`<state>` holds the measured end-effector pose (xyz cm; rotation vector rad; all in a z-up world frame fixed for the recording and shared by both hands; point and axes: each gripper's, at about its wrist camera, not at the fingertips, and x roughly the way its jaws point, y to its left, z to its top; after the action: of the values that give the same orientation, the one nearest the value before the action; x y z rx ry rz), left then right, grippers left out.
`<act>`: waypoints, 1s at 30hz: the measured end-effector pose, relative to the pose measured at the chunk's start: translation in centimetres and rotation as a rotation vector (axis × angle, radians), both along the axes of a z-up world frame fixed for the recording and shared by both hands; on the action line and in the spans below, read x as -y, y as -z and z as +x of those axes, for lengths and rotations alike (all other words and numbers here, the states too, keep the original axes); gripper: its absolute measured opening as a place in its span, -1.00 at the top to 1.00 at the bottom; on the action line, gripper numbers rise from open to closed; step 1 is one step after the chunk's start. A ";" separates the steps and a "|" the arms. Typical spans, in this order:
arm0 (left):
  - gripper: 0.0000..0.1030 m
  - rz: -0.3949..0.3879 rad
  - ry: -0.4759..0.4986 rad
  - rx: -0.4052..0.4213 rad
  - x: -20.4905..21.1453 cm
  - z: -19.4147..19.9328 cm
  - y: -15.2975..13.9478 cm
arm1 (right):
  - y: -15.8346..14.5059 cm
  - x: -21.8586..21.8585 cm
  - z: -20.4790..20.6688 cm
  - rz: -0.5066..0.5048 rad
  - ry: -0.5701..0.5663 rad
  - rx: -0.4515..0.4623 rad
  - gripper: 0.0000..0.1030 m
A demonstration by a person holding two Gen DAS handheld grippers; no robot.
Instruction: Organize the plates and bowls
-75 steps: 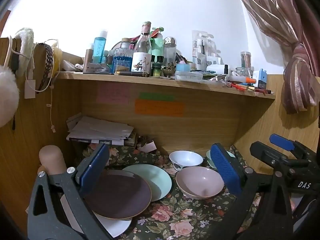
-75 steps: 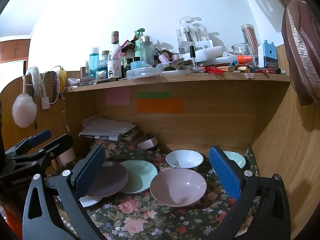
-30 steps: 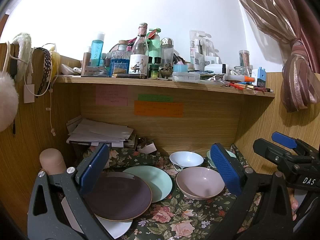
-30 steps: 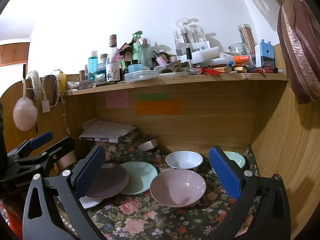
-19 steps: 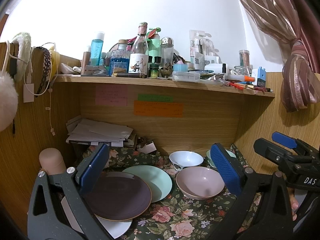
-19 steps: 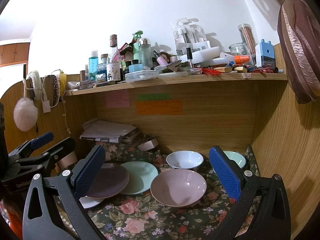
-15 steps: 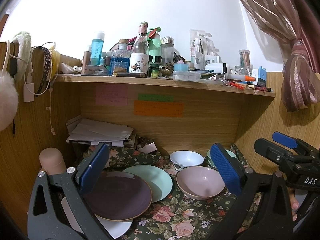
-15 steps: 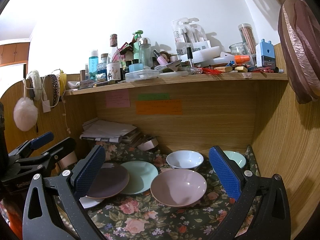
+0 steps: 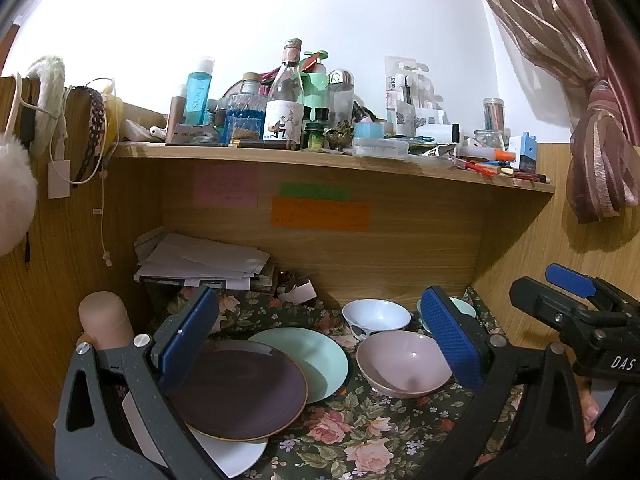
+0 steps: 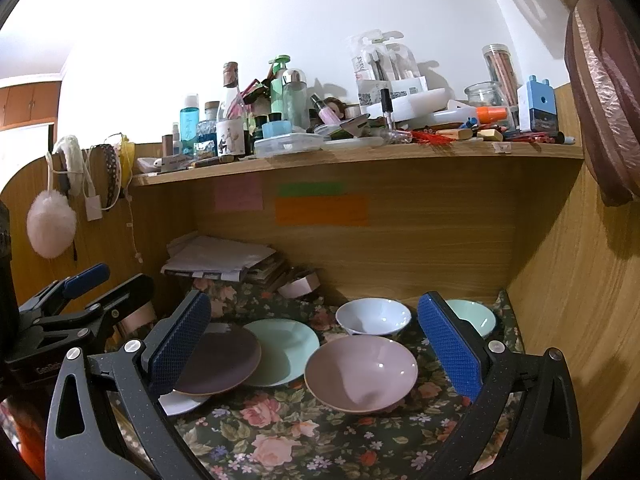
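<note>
Left wrist view shows your left gripper (image 9: pixel 318 332) spread wide and holding nothing above the floral cloth (image 9: pixel 352 436). Below it a dark purple plate (image 9: pixel 240 390) lies on a white plate (image 9: pixel 236 454) and overlaps a mint plate (image 9: pixel 316 356). Your right gripper (image 10: pixel 314 342) is likewise agape and empty, framing the pink bowl (image 10: pixel 360 374); the white bowl (image 10: pixel 372 316) and mint bowl (image 10: pixel 476 318) sit behind it.

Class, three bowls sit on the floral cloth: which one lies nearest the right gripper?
The pink bowl, lying just ahead of the right gripper; the white bowl and mint bowl sit behind it.
</note>
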<state>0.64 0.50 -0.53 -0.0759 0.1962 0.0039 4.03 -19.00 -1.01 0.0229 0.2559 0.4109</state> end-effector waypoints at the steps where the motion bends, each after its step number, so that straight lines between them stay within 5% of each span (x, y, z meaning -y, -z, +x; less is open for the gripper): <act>1: -0.99 0.000 -0.004 -0.001 -0.1 0.1 0.1 | 0.0 -0.1 0.1 -0.001 -0.001 -0.003 -1.00; 9: -0.99 -0.021 -0.022 -0.072 -1.5 1.5 2.0 | 1.3 -1.5 1.5 -0.009 -0.022 -0.053 -1.00; 30: -0.99 -0.078 -0.204 -0.424 -10.9 6.8 12.4 | 8.1 -9.6 8.6 -0.153 -0.160 -0.272 -1.00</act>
<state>7.42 11.36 -12.96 -0.1730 0.6119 0.2171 12.61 -9.38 -9.15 -0.0927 0.5596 0.5470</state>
